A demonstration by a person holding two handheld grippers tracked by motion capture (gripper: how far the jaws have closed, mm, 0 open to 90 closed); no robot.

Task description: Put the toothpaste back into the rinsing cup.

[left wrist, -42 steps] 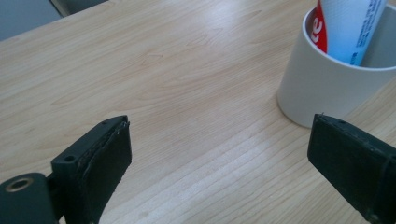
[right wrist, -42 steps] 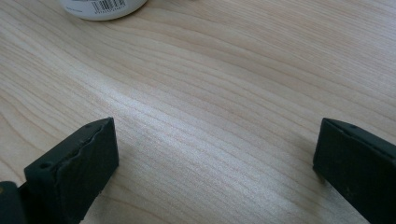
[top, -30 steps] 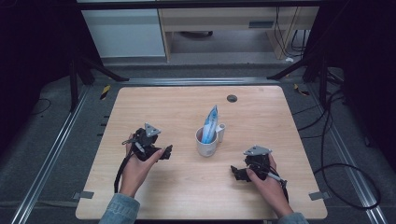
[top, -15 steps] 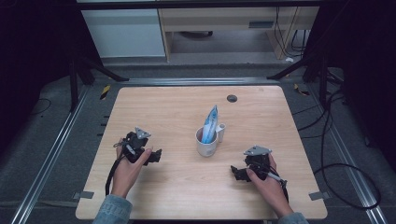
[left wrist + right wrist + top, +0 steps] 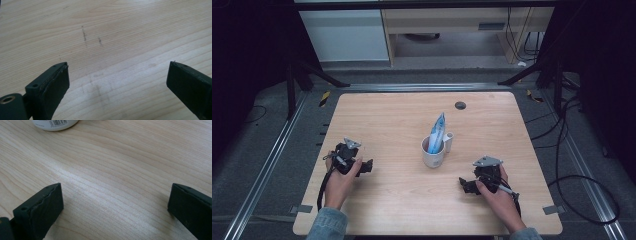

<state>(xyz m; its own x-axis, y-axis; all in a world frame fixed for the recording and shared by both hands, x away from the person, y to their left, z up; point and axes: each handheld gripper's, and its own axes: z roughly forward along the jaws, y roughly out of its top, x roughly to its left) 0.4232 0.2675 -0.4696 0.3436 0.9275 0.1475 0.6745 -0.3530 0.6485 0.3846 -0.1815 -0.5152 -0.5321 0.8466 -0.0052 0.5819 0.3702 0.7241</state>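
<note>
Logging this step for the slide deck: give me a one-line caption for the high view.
Both open grippers, left and right, rest apart on the wooden table, flanking a white mug holding a blue packet.

I see a light wooden desk (image 5: 402, 120) with rounded corners and a small dark round hole (image 5: 460, 105) near its far edge. A white ceramic mug (image 5: 433, 152) stands on it near the middle. Faint dark scuff marks (image 5: 85, 37) streak the bare grain.
</note>
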